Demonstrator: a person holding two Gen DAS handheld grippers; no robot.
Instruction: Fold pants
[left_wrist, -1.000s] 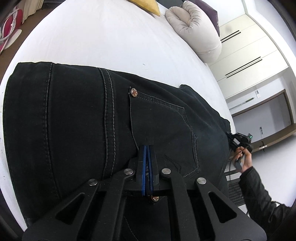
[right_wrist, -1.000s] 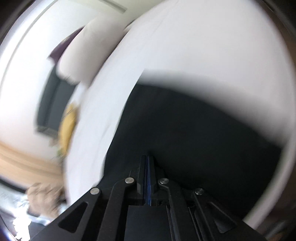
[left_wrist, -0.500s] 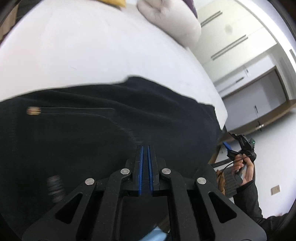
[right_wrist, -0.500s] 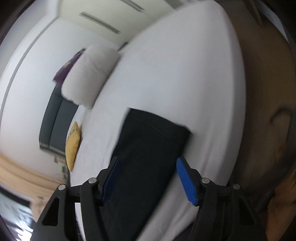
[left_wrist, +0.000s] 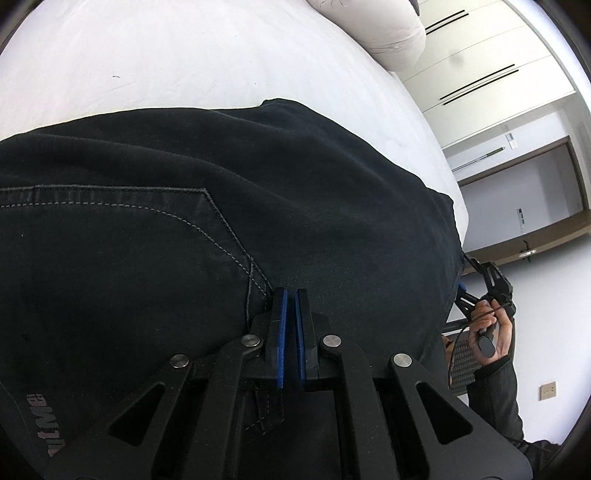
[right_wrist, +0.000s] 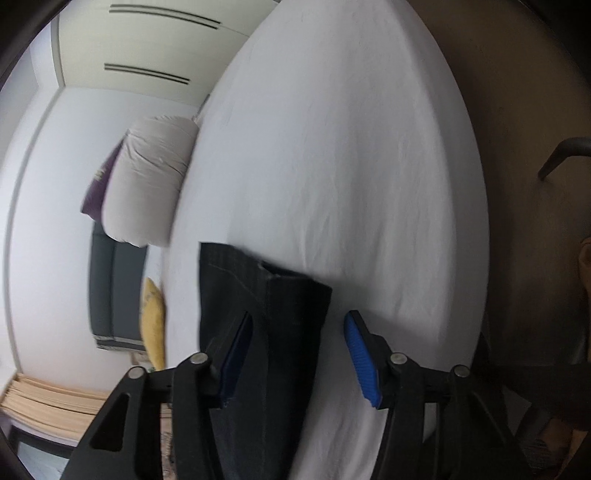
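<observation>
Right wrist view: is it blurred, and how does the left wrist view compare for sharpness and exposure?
Right wrist view: soft with motion smear on the pants edge and pillow, with strong fisheye bending of the bed. Left wrist view: sharp, pocket stitching crisp, though the dark denim is underexposed against the bright sheet.

I can make out only one bit of lettering: a faded grey print on the black pants (left_wrist: 221, 229), low at my left. It is cut off and reads sideways, too partial to read.
</observation>
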